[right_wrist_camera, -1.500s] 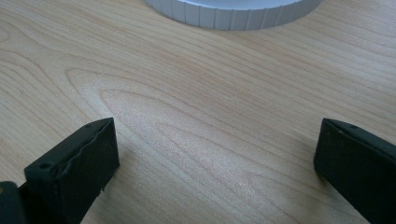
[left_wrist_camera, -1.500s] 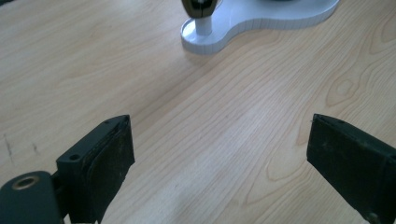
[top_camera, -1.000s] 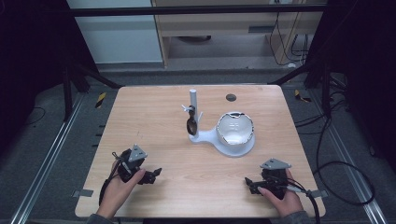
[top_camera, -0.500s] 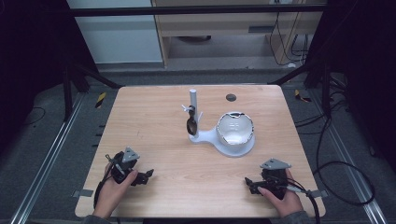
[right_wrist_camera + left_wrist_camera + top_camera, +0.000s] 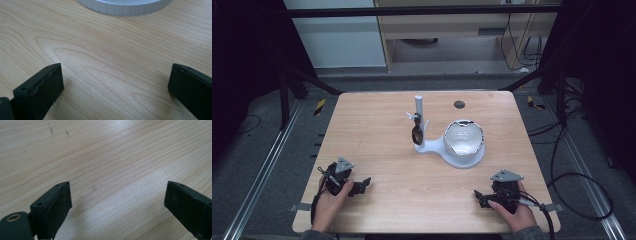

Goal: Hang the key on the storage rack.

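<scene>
Two grippers rest near the front edge of the table (image 5: 377, 125), and the left gripper (image 5: 362, 185) has drawn back toward the front left corner over the last second, while the right gripper (image 5: 479, 195) has kept its place near the front right corner. Both have jaws spread wide on nothing. That suggests no reach has begun. The white stand (image 5: 439, 146), with its post, dark hanging piece (image 5: 416, 134) and bowl (image 5: 464, 139), sits mid-table, well apart; bare wood lies between.
</scene>
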`<state>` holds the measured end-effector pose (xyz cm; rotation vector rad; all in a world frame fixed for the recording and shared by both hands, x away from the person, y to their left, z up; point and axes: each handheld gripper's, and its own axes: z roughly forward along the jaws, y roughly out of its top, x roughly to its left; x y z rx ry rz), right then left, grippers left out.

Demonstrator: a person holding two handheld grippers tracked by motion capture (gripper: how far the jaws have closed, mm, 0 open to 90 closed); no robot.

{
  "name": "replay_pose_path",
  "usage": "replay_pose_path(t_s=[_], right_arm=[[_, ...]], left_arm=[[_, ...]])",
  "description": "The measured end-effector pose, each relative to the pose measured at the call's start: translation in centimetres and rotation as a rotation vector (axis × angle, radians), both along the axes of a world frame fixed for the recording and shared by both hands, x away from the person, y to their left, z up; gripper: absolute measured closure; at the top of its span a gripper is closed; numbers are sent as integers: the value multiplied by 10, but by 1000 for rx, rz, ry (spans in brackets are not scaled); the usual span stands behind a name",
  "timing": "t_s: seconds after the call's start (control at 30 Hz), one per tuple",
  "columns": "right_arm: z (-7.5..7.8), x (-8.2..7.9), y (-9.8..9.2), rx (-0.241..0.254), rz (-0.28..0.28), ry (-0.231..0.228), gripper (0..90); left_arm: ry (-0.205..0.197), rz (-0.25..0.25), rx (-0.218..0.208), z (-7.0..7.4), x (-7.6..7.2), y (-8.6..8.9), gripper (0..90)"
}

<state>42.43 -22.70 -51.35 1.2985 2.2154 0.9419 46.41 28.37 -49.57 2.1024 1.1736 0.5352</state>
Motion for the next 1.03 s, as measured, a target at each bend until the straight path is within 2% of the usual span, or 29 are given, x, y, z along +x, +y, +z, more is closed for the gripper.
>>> replay_pose_path(t_s=[0.5,0.63,1.03], right_arm=[[0,0,0,0,0,0,4],[0,0,0,-1,2,-1,4],[0,0,1,0,4,0,4]], left_arm=[[22,-4,8,-9,7,6,64],[3,-16,-5,-12,10,10,31],[7,-8,-4,-13,13,12,1]])
